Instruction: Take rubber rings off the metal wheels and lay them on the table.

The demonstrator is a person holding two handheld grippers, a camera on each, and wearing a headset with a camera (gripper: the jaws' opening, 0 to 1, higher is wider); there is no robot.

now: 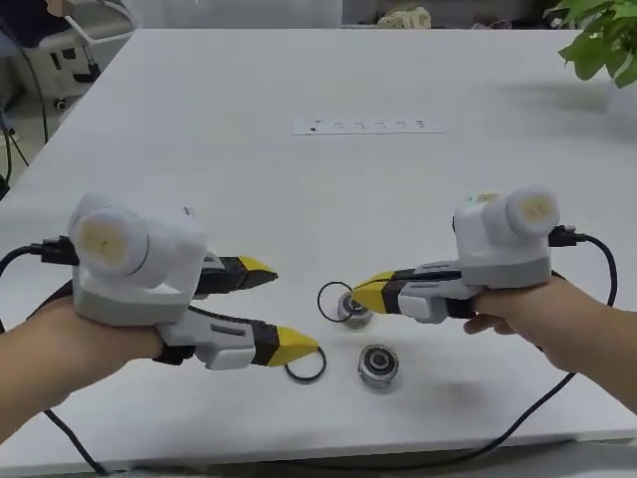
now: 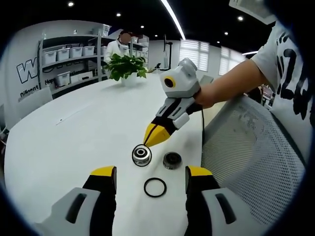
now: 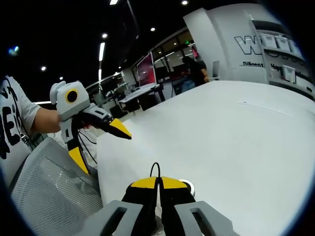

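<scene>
Looks forward and down from head height, close over the white table. Skims low off the left gripper toward the metal wheels just ahead, and back roughly the opposite way off the right gripper, almost on top of the rubber ring at its tips. Catches the same patch around the wheels in all three.

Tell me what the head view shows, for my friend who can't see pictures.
The right hand-held gripper, jaws shut, pinches a rubber ring at a metal wheel on a white table. The left hand-held gripper is open beside a loose ring lying flat, near a second wheel.
</scene>
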